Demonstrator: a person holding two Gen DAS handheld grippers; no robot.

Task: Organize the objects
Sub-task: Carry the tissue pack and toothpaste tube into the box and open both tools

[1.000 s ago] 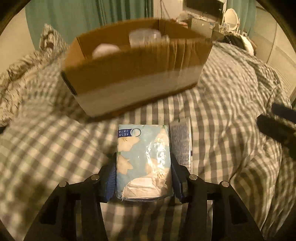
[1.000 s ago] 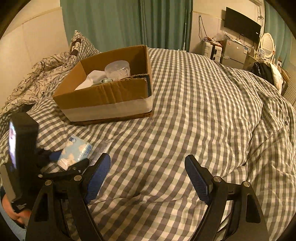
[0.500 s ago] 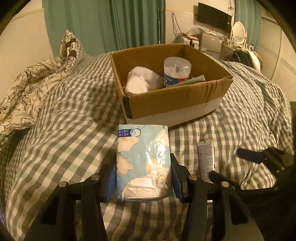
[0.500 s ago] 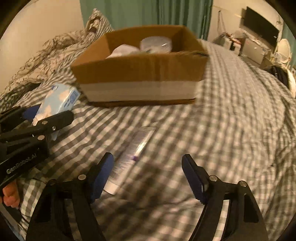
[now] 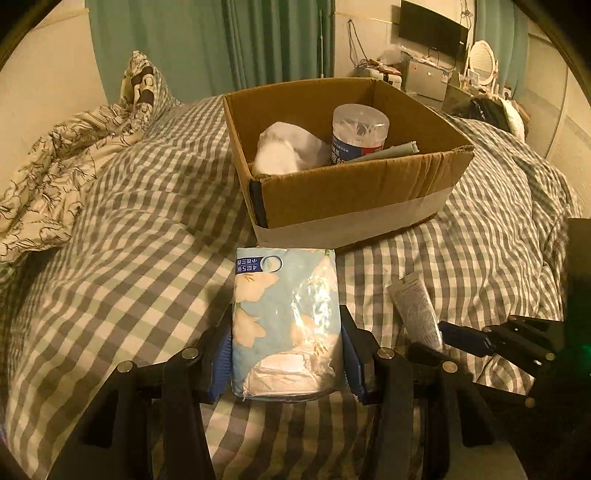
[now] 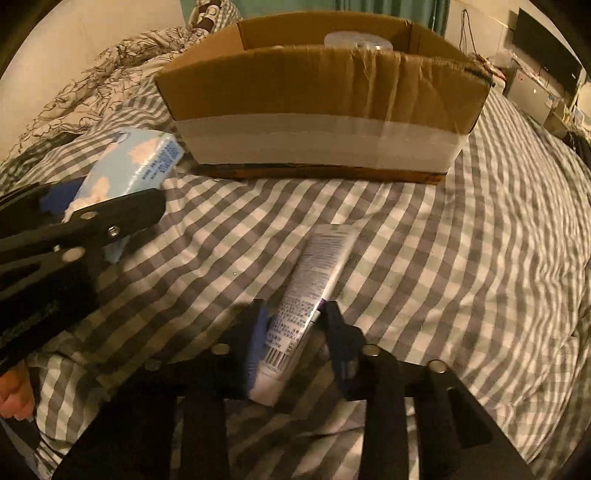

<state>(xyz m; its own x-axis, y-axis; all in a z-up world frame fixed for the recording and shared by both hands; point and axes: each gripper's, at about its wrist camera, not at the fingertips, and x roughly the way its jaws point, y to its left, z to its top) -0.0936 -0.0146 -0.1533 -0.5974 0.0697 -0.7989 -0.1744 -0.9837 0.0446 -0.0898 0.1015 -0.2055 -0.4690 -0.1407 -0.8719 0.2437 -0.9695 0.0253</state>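
My left gripper (image 5: 286,354) is shut on a light-blue flowered tissue pack (image 5: 284,317) and holds it above the checked bedspread, short of the cardboard box (image 5: 354,192). The pack also shows in the right wrist view (image 6: 133,170). The box holds a white bundle (image 5: 284,151), a clear round tub (image 5: 360,134) and a flat pale item (image 5: 391,150). My right gripper (image 6: 295,332) has its fingers closed against a white tube (image 6: 310,295) that lies on the bed in front of the box (image 6: 325,107). The tube also shows in the left wrist view (image 5: 415,310).
A checked duvet (image 5: 129,240) covers the bed. A floral blanket (image 5: 62,155) is bunched at the left. Green curtains (image 5: 229,40), a TV (image 5: 434,27) and cluttered furniture stand behind the bed. A dark bag (image 5: 484,112) lies at the far right.
My right gripper moved down onto the tube and its jaws closed around it. My left gripper rose a little with the tissue pack, bringing the box's inside into view.
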